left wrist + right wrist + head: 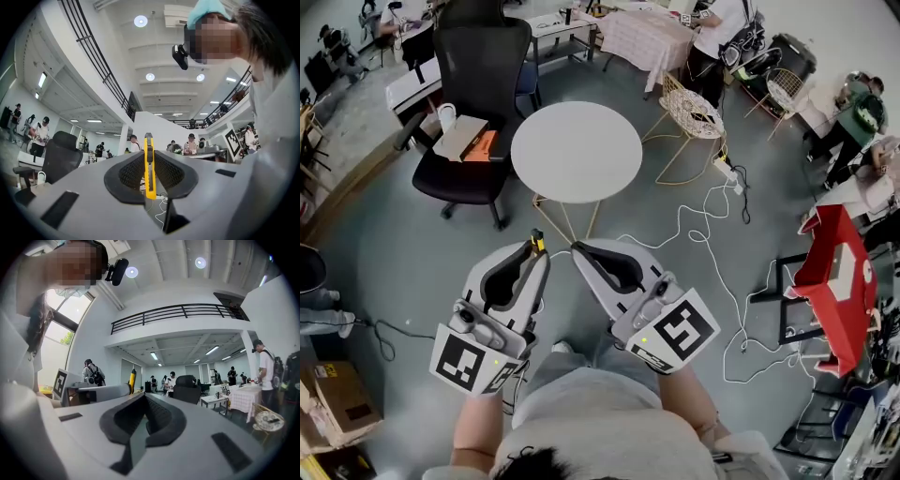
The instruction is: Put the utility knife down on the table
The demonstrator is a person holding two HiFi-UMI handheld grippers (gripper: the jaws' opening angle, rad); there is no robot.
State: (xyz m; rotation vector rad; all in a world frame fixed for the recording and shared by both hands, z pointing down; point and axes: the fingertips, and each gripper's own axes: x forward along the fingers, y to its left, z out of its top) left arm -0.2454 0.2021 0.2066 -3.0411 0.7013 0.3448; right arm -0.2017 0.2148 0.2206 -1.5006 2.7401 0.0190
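Observation:
My left gripper (538,253) is shut on a yellow utility knife (537,241), whose tip pokes out past the jaws. In the left gripper view the utility knife (149,173) stands on edge, clamped between the two black pads of the left gripper (150,153). My right gripper (578,250) is held beside the left one, shut with nothing in it. Its own view shows the right gripper (145,396) with its pads meeting, and the left gripper's knife (132,378) off to the left. Both grippers hover over the floor, short of the round white table (577,152).
A black office chair (478,66) with a flat box (461,137) on its seat stands left of the table. A wire chair (693,112) is at the right. White cables (712,253) trail over the floor. A red stand (839,272) is far right; cardboard boxes (333,403) are at the lower left.

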